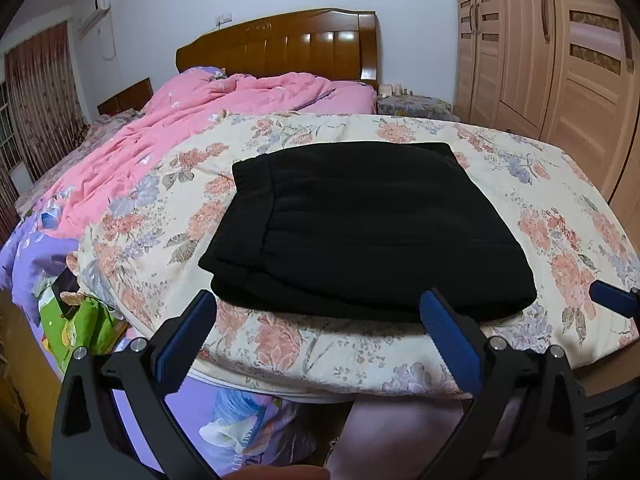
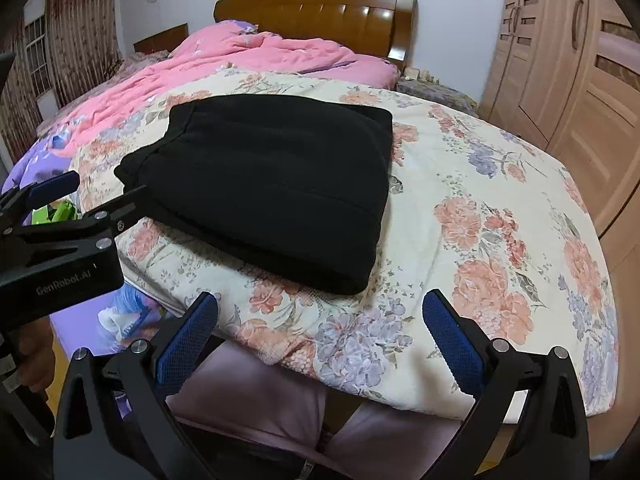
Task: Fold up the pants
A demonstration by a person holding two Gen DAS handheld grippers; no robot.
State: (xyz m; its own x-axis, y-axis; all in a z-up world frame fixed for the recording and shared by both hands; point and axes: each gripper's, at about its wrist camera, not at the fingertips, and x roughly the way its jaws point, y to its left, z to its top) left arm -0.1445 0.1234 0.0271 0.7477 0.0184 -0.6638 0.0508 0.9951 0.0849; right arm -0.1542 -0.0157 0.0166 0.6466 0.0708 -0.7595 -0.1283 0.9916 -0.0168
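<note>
A bed fills the room, spread with a cream quilt printed with pink and purple flowers. A crumpled pink blanket lies farther back, near a shiny brown wooden headboard. Pale wooden wardrobe doors stand at the side, and a dark patterned curtain hangs by the window.

The black pants lie folded into a thick, soft, fuzzy square on the quilt.

The left tool is wide open and holds nothing. The right tool is wide open too, also holding nothing. White letters on the left tool's black body read "GenRobot.AI".
</note>
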